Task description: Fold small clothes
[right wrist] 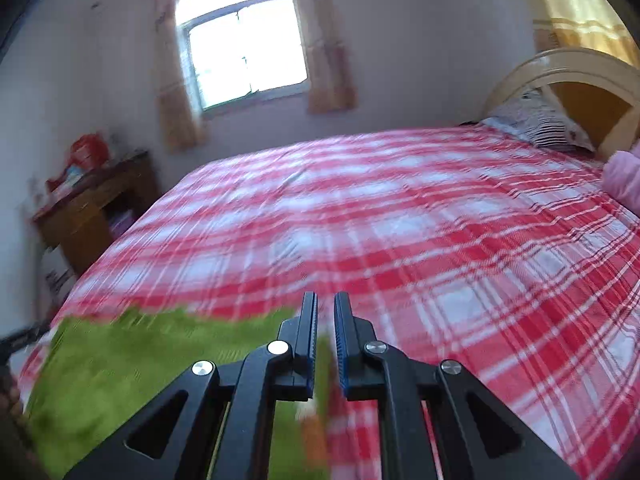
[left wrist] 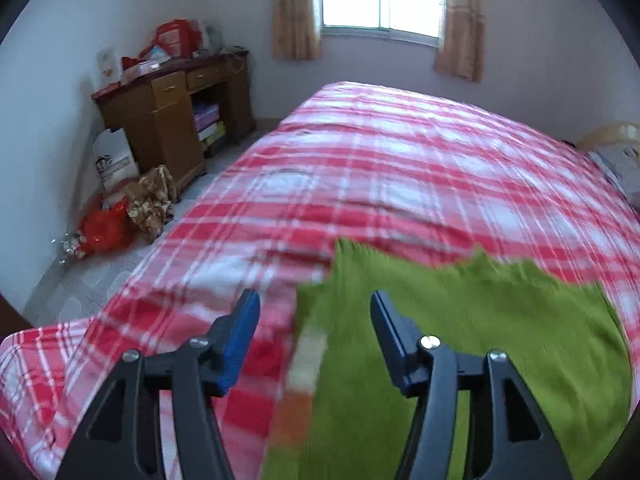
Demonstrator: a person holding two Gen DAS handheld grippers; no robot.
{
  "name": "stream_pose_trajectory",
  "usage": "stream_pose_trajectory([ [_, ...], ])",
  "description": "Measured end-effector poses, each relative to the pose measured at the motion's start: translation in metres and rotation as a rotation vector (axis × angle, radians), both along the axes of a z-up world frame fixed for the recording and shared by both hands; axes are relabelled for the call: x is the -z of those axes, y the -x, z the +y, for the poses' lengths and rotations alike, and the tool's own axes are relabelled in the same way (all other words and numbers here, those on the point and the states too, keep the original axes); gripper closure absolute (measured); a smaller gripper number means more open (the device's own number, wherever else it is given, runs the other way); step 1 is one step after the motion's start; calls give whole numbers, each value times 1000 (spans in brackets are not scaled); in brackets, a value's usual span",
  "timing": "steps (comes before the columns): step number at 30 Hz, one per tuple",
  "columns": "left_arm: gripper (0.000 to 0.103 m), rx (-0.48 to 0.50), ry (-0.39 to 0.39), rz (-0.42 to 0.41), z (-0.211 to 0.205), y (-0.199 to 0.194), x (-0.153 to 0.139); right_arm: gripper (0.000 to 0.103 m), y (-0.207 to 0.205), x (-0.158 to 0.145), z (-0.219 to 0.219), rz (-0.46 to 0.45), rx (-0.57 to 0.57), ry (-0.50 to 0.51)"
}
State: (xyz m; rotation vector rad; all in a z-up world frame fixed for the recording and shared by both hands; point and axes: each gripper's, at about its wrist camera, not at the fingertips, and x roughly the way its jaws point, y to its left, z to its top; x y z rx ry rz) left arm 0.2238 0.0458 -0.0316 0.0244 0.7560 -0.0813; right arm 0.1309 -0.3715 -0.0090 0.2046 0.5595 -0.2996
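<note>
The big bed with its red checked cover filled the middle of both views, a flat place for folding. The green cloth lay spread at the bottom of the frames, its striped edge between the left tool tips. That tool was wide open, holding nothing. The right tool was almost closed with a thin gap; whether it pinched the cloth, I cannot tell.

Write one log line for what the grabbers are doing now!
left gripper: open, over edge of green knit garment | right gripper: nearly shut, holds nothing visible | garment flat on red-and-white plaid bedsheet
</note>
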Motion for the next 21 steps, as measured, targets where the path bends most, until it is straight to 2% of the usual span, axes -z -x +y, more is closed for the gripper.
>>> stream_pose_trajectory([
  [4, 42, 49, 8, -2, -1, 58, 7, 95, 43, 9, 46, 59, -159, -1],
  [8, 39, 38, -18, -38, -15, 108, 24, 95, 65, 35, 91, 111, -223, 57],
  [10, 39, 48, -17, -43, -21, 121, 30, 95, 66, 50, 102, 148, -243, 53],
  [12, 30, 48, -83, -39, -29, 125, 43, 95, 66, 66, 103, 198, -214, 72],
  [14, 30, 25, -118, -14, -29, 121, 56, 95, 64, 81, 95, 252, -193, 54],
  [16, 28, 35, -94, -25, -24, 120, 55, 95, 69, 79, 73, 232, -155, -45],
  [17, 28, 37, -84, -18, -21, 118, 53, 98, 72, 79, 65, 238, -127, -52],
  [21, 28, 12, -55, -1, 3, 120, 50, 99, 92, 78, 44, 222, -125, -84],
])
